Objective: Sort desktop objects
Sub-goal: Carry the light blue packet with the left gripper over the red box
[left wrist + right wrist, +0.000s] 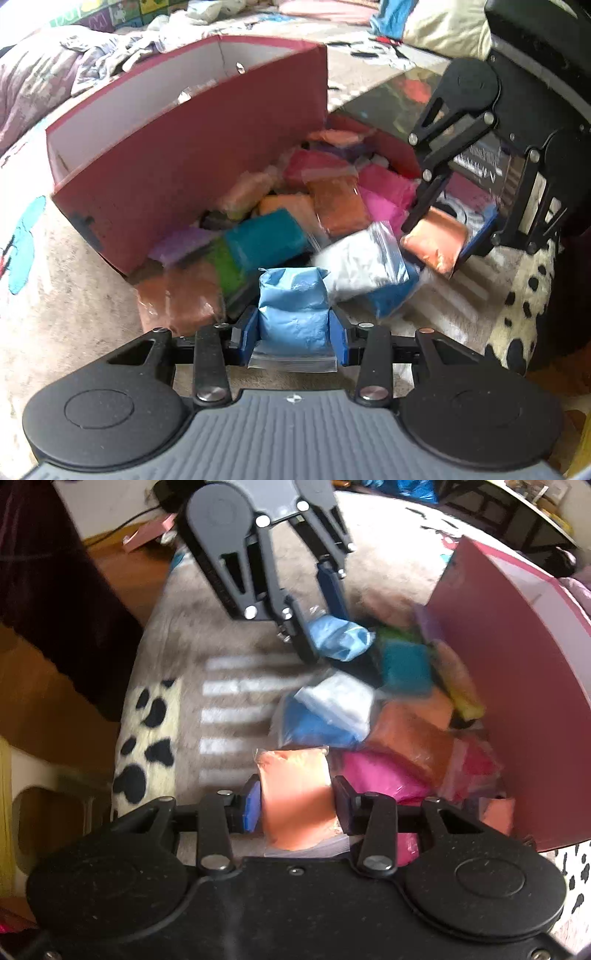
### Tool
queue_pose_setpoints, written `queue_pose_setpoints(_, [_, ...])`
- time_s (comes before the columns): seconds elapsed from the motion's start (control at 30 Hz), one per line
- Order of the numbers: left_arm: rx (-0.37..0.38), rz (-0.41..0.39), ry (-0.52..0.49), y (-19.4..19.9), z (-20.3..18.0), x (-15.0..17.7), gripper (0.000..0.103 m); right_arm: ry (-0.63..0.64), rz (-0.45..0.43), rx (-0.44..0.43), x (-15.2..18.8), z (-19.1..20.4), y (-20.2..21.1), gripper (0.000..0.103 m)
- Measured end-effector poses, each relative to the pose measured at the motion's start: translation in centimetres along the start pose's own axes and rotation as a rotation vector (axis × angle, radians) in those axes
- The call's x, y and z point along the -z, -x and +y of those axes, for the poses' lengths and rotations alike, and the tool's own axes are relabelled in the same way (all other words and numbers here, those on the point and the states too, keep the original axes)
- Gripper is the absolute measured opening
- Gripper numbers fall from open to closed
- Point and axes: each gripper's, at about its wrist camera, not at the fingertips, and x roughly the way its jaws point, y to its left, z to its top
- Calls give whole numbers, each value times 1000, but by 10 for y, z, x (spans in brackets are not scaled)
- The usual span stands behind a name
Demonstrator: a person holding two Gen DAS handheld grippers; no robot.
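A heap of small zip bags of coloured clay (325, 206) lies on the rug against an open pink box (184, 166). My left gripper (293, 325) is shut on a light blue bag (291, 302), held upright between the blue pads at the heap's near edge. The right wrist view shows that same left gripper (327, 631) and its light blue bag (340, 638) above the heap. My right gripper (295, 805) is shut on an orange bag (295, 786); from the left wrist view this right gripper (441, 236) and orange bag (439, 251) sit at the heap's right side.
A white bag (358, 262) on a dark blue bag (391, 299) lies between the grippers, with a teal bag (266, 236) behind. The pink box wall (517, 664) borders the heap. The beige rug (229, 686) has a black-spotted patch (147, 746); wooden floor (122, 568) lies beyond.
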Motion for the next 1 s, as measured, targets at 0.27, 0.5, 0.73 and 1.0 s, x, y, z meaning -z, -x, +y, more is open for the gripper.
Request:
queue_pose_setpoints(0.27, [-15, -147, 60, 32, 10, -27, 39, -71, -44, 55, -6, -12, 7, 40])
queue_pose_setpoints(0.5, [-42, -241, 105, 46, 13, -50, 39, -115, -82, 99, -9, -22, 17, 40])
queue_pose_setpoints(0.73, [-133, -344, 210, 47, 28, -74, 39, -166, -143, 135, -13, -31, 33, 40])
queue_pose_setpoints(1.0, [-235, -352, 265, 38, 52, -96, 39, -175, -154, 143, -10, -26, 36, 40])
